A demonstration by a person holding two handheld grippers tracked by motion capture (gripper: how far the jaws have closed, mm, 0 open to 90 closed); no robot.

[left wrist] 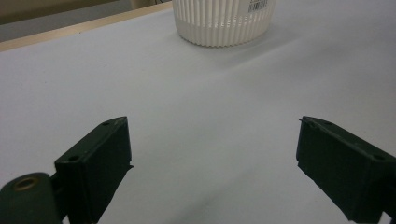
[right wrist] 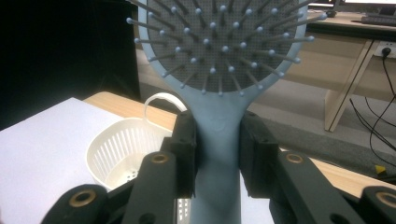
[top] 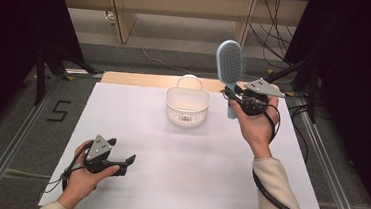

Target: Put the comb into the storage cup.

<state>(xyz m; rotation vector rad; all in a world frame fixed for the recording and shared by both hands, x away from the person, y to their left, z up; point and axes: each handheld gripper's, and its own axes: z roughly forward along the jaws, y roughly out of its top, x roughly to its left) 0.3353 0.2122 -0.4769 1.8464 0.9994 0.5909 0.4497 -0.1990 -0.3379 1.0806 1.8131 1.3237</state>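
1. The hairbrush [top: 230,68] is held up in the air at the upper right of centre in the high view. Its long axis runs close to upright, bristle head on top and handle end pointing down, and its bristles face the camera in the right gripper view [right wrist: 219,112].

2. The right gripper [top: 241,100] is clamped on the brush's handle just below the head. In the right gripper view both black jaws press against the sides of the pale blue neck.

3. The white basket [top: 187,106] stands on the counter [top: 136,126] at top centre, just left of and below the brush; the two are apart. Judging from how they lie, the likely next move is to carry the brush leftward over the basket's open top and lower it handle first, so the upright axis already suits the drop.

4. The right hand [top: 258,128] is by far the nearer one to the basket and already holds the brush.

5. The left gripper [top: 119,162] rests low at the lower left, well apart from the basket. Its jaws stand wide with nothing between them, aimed toward the basket [left wrist: 223,21].
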